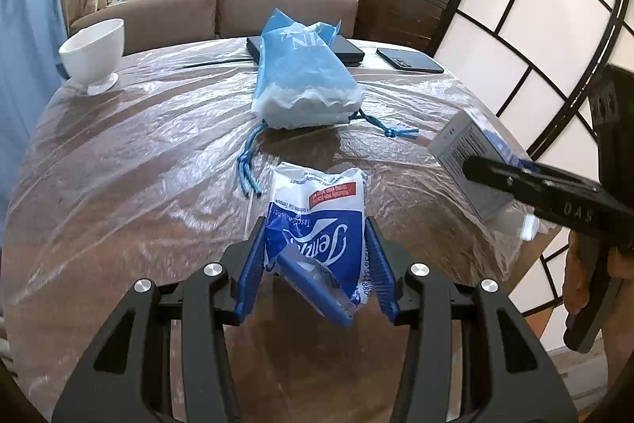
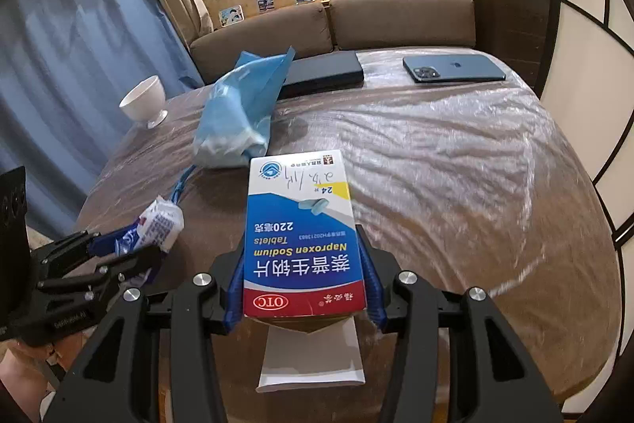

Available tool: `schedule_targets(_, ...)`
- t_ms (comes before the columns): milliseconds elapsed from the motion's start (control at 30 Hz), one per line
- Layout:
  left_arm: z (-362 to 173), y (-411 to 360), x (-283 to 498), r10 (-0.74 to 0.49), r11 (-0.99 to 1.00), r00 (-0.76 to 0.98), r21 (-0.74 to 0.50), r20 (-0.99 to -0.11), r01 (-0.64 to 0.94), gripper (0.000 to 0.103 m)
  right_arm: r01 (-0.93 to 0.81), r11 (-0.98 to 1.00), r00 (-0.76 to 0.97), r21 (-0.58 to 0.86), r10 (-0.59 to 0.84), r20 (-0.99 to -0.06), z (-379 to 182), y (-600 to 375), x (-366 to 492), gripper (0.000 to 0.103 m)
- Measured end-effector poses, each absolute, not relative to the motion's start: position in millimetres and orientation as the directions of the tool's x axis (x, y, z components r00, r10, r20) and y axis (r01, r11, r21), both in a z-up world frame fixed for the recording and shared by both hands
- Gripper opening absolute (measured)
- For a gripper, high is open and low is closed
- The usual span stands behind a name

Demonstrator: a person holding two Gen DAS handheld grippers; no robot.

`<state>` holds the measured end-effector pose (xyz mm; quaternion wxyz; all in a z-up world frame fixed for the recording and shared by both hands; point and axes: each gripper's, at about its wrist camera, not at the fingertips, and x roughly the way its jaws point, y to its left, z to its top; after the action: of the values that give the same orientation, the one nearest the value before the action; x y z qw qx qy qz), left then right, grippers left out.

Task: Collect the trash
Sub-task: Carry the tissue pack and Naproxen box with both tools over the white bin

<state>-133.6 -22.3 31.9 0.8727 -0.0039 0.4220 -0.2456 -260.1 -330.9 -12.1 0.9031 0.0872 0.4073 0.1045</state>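
My left gripper [image 1: 315,236] is shut on a crumpled white-and-blue tissue packet [image 1: 317,224] and holds it above the table's near edge; it also shows in the right wrist view [image 2: 158,224]. My right gripper [image 2: 303,248] is shut on a blue-and-white Naproxen tablet box [image 2: 299,232], its open flap and a white leaflet [image 2: 311,359] hanging out toward the camera. The box [image 1: 471,153] shows at the right in the left wrist view. A blue drawstring trash bag [image 1: 303,74] lies on the table's middle beyond both grippers, also in the right wrist view [image 2: 237,113].
The table [image 2: 455,165] is covered with clear plastic film. A white footed bowl [image 1: 95,54] stands far left. A black flat case [image 2: 329,72] and a blue phone [image 2: 453,68] lie at the far edge. A brown sofa stands behind, a paper screen at right.
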Motion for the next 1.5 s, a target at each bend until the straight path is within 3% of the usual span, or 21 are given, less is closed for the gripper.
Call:
schedule_targets(633,44,-17,-211,-0.397,0.911,0.595,-0.221,-0.699,0.348,0.049,-0.205,0.947,0.639,0.248,0.321,-0.699,0,-332,-337,0.047)
schedule_targets(1200,8,-30,-283,-0.373,0.928,0.589,-0.28,-0.717,0.246,0.049,-0.312,0.926,0.574,0.213,0.362,-0.734,-11,-320,-388,0.047)
schedule_targets(1500,6,-11,-298,-0.394,0.918,0.559,-0.285,-0.73,0.275,0.049,-0.345,0.913,0.552,0.218,0.385,-0.74,-18,-314,-401,0.047)
